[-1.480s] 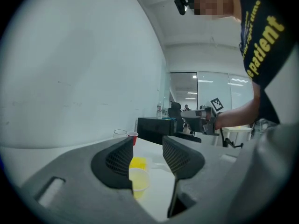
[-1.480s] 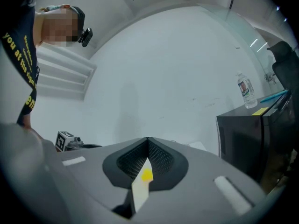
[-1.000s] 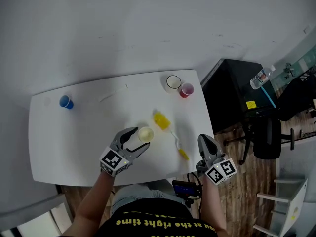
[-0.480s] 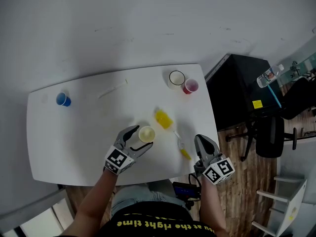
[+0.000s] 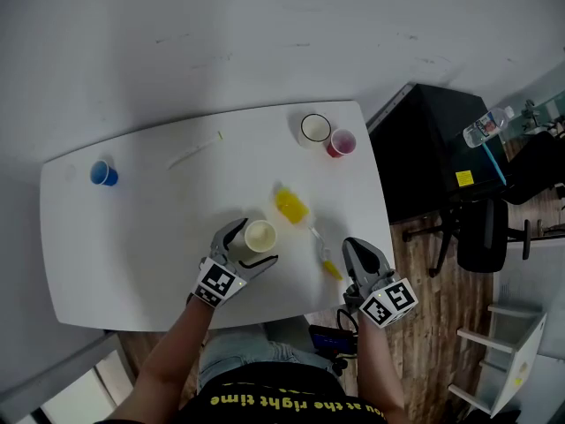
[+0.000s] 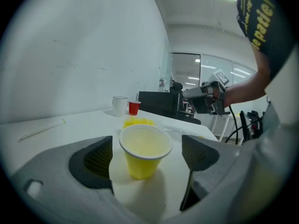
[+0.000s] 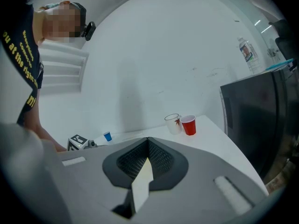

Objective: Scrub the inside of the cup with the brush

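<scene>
The yellow cup (image 6: 145, 148) stood upright near the middle of the worktop's (image 5: 150, 237) front edge, between the pads of the left tongs (image 5: 252, 244). Those jaws had just been opening and stood wide, with a gap on each side of the cup, so nothing was gripped. The right tongs (image 7: 148, 160) were closed on nothing, by the front right corner.

The cup looked light. If one pad met it before the other it would probably slide or tip, and a hard squeeze could buckle its wall. The brush (image 5: 309, 237) lay just right of the cup, handle end towards the front edge. The right tongs would have to open first, or they might shove it off that edge.

The right gripper view did not show the brush at all. Whether the cup held liquid or only a pale lining could not be told.
</scene>
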`<action>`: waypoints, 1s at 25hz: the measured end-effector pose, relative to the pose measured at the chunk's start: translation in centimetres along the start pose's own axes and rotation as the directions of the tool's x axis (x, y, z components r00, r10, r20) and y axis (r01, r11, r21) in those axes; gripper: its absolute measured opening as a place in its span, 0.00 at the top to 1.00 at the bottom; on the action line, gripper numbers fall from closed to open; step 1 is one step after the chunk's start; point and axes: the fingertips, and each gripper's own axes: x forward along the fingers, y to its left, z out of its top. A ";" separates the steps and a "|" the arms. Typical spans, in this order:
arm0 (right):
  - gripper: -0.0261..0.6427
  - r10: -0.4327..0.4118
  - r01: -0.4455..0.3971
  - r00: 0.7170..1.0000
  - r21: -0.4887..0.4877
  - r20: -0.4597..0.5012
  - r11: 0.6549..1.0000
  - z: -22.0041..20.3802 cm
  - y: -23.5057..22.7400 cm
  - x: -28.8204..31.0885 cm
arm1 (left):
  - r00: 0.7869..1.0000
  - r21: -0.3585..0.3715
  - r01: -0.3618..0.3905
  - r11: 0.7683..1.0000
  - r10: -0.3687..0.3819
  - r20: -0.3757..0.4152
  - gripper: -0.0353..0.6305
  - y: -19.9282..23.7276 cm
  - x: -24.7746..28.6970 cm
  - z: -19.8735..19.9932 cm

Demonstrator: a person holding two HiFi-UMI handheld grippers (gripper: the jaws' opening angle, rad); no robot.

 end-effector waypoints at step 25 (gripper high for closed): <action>0.95 0.011 -0.011 1.000 0.013 -0.002 1.000 -0.2 0.6 -0.8 | 0.999 0.009 -0.037 0.999 0.037 0.011 0.24 -0.2 2.6 -0.5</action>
